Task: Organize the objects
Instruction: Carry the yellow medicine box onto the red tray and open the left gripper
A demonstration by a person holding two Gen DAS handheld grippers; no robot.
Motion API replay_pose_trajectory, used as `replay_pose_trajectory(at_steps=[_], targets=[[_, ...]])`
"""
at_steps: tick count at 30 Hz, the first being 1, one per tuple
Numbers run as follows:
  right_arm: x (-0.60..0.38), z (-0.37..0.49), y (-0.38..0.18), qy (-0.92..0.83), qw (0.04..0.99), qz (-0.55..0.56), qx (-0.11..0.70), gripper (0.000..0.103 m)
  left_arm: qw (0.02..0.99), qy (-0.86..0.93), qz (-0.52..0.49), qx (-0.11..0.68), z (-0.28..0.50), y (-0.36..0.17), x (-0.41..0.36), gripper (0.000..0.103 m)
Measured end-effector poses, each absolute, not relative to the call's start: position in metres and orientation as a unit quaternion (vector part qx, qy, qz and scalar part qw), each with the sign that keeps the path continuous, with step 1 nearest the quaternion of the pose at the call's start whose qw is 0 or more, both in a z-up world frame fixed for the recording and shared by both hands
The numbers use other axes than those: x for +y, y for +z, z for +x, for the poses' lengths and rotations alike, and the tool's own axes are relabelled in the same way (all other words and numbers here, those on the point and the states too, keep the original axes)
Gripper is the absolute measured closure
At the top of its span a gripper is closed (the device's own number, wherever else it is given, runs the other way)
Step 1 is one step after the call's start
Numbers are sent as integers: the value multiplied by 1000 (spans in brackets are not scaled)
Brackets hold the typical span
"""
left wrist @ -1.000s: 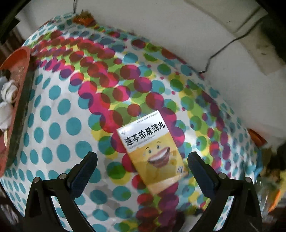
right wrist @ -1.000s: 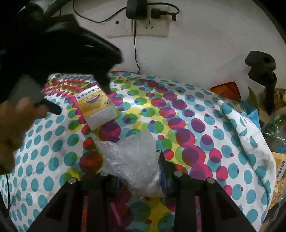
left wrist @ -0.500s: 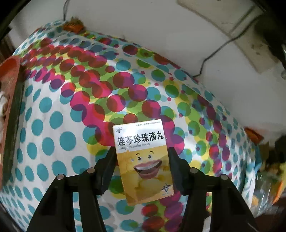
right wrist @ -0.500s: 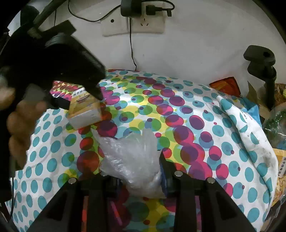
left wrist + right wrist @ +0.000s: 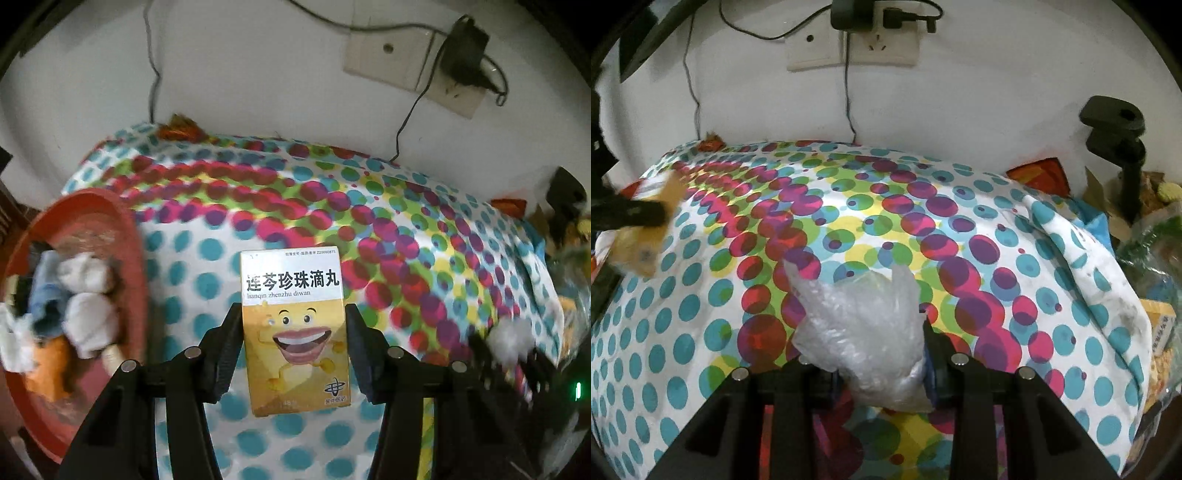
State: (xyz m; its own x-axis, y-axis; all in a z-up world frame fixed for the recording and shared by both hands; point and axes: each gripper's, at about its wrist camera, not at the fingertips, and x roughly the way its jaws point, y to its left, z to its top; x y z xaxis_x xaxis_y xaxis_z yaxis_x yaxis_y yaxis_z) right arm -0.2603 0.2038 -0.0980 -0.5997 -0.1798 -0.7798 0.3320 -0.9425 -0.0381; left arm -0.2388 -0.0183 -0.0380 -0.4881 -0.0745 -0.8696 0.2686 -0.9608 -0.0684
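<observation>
So my left claw (image 5: 294,341) is clamped on the medicine box (image 5: 294,328), pads pressing both long sides and the jaws still squeezing in a touch. It's a little yellow and white carton with a grinning cartoon face and black Chinese print across the top, standing upright in the grip and lifted clear of the dotted cloth (image 5: 207,258). My right claw (image 5: 877,363) is pinched nearly all the way together on a crumpled clear plastic bag (image 5: 860,325), the bag bunching up out of the narrow gap and sitting low over the cloth; I can't tell if its bottom touches. Just past the box on the left there's a red basin (image 5: 129,236) at the edge of the cloth, stuffed with balled-up white and blue rags plus something orange. From the right camera the box shows up as a blurry yellow smear way off at the left edge, well apart from the bag. Over on the right side the cloth droops down next to a messy pile of bags and cartons, too blurry to sort out. Further back, a black stand (image 5: 1119,147) sticks up by the white wall, and wall sockets (image 5: 853,48) with a charger and dangling cables sit above it all.
</observation>
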Motion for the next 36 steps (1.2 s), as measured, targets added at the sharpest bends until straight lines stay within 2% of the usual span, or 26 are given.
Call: replay_pose_trajectory(at_steps=[7, 12, 20, 36], targets=[[198, -252, -97, -897, 98, 424, 80, 71, 93, -872, 475, 76, -181, -6, -60, 53], [197, -243, -97, -898, 86, 424, 77, 71, 130, -880, 454, 57, -143, 8, -106, 53], [193, -234, -96, -901, 65, 424, 67, 71, 171, -869, 458, 82, -108, -4, -174, 53], [189, -233, -96, -901, 46, 427, 66, 71, 181, -864, 464, 76, -86, -21, -210, 53]])
